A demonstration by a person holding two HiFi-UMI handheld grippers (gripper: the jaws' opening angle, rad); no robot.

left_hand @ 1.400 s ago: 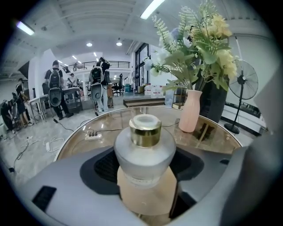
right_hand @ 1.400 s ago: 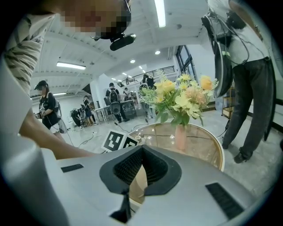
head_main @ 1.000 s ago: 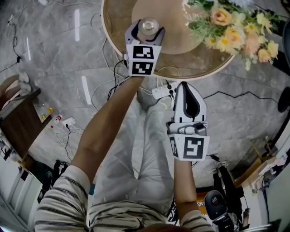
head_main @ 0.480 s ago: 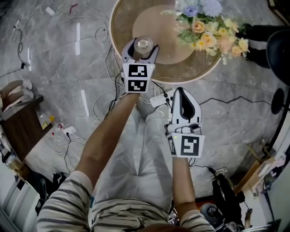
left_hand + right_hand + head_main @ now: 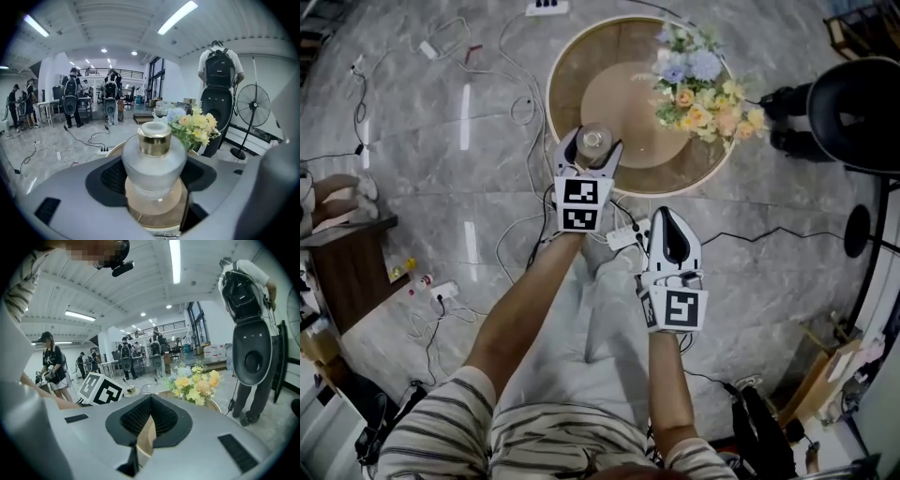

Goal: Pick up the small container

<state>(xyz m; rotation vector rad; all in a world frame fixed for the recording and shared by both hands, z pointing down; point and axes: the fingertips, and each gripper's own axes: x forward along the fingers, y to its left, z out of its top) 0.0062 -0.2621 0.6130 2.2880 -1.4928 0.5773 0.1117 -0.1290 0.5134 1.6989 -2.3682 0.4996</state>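
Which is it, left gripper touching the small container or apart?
Touching. The left gripper pinches the small container: its own view shows the frosted body pressed against both pads.

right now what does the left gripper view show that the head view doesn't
Only the left gripper view: the small container from the side, with its frosted body and gold collar, people wearing backpacks, a standing fan and ceiling lights.
Only the head view: the right gripper, shut and empty, both marker cubes and the person's forearms.
Both: the left gripper clamped on the container, the flowers and the round table.
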